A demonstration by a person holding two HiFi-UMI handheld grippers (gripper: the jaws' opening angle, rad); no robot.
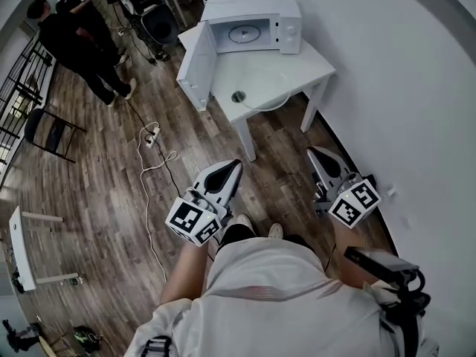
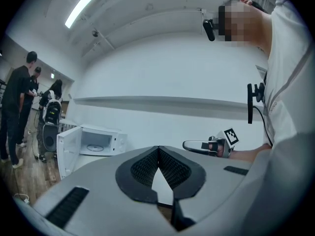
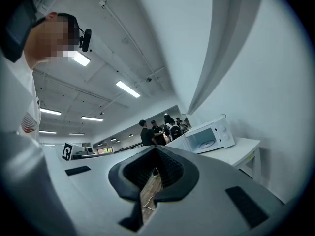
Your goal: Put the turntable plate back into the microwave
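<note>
left gripper point(image 1: 233, 167) and right gripper point(image 1: 317, 155) jaws both closed, empty, over open wooden plank floor point(image 1: 104, 177); boxy white microwave's point(image 1: 286, 13) door point(image 1: 197, 67) stands open along white square surface's point(image 1: 297, 69) left edge.

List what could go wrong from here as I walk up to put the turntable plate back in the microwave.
The clear glass turntable plate lies close to the white table's front edge; a clumsy grab might slide it off.
The microwave door hangs open at the left, where the left gripper could knock it.
A power strip and its cable trail on the floor beside the path: a possible trip.
</note>
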